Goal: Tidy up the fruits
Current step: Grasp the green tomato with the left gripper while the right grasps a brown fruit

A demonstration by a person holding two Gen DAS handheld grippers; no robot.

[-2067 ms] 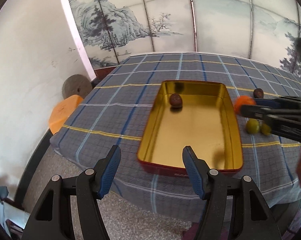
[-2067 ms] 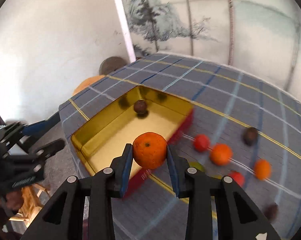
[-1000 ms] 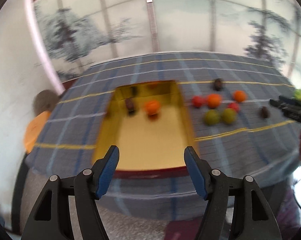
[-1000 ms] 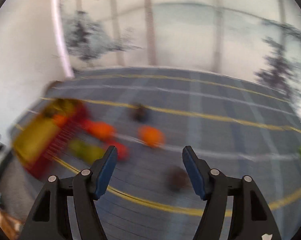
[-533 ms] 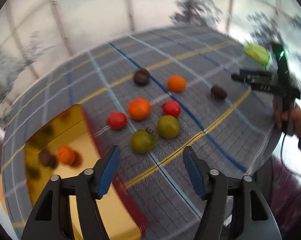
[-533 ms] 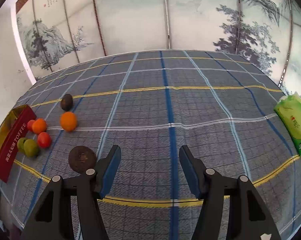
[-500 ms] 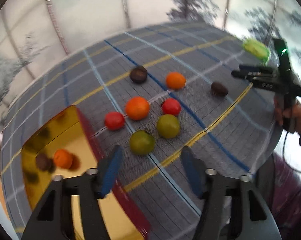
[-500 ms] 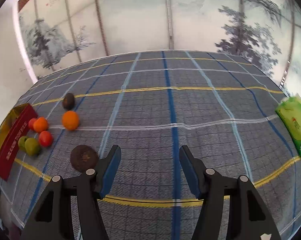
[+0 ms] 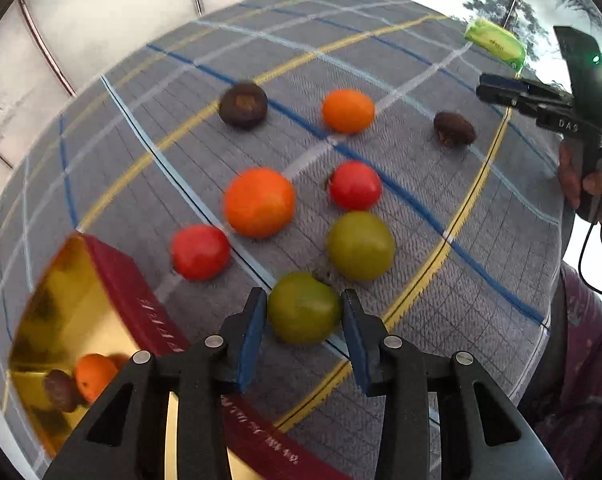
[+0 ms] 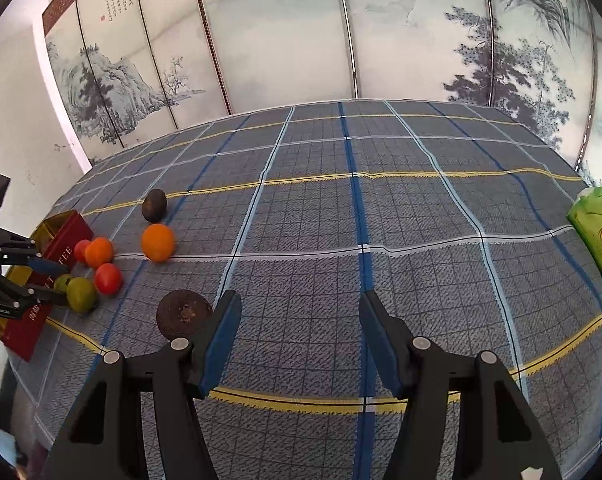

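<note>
My left gripper (image 9: 303, 312) has its blue pads around a green tomato (image 9: 303, 307) on the plaid tablecloth; the pads sit at its sides, and I cannot tell if they press it. Beyond lie a second green tomato (image 9: 360, 245), two red tomatoes (image 9: 199, 252) (image 9: 355, 185), two oranges (image 9: 259, 202) (image 9: 348, 111) and two dark brown fruits (image 9: 243, 104) (image 9: 454, 129). The gold tin (image 9: 61, 304) with red sides at lower left holds an orange (image 9: 95, 376) and a brown fruit (image 9: 61, 390). My right gripper (image 10: 297, 332) is open and empty over bare cloth, a brown fruit (image 10: 184, 314) left of it.
A green tissue pack (image 10: 599, 236) lies at the table's right edge, also in the left wrist view (image 9: 495, 42). A painted folding screen (image 10: 341, 40) stands behind the table. The table edge runs close below both grippers.
My left gripper has moved forward and down onto the near green tomato, and its jaws have narrowed around it. The right gripper has barely moved.
</note>
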